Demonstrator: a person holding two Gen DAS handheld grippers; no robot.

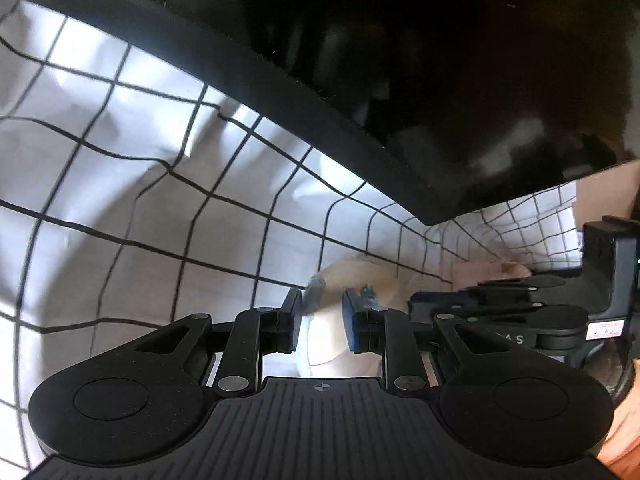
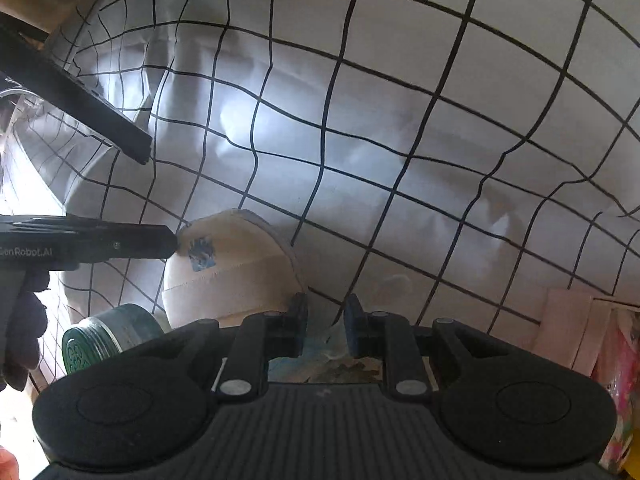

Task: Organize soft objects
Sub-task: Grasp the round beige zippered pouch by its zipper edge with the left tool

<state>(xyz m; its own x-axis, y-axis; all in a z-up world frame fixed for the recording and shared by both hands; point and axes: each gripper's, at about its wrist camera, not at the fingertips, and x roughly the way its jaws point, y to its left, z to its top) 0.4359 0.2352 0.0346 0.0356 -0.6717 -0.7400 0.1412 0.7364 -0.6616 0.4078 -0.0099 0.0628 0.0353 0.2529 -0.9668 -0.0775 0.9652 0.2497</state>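
Observation:
A beige folded cloth piece with a small blue print lies on the white grid-patterned sheet. My left gripper has its jaws narrowly apart around the cloth's edge; in the right wrist view its tip touches the cloth's left corner by the blue print. My right gripper has its jaws narrowly apart around the cloth's lower right edge, where a bluish fabric fold sits between the pads. The right gripper also shows in the left wrist view beside the cloth.
A black laptop-like slab lies on the sheet above the left gripper; its edge shows in the right wrist view. A green round tin sits left of the cloth. Pink boxes and colourful packaging stand at the right.

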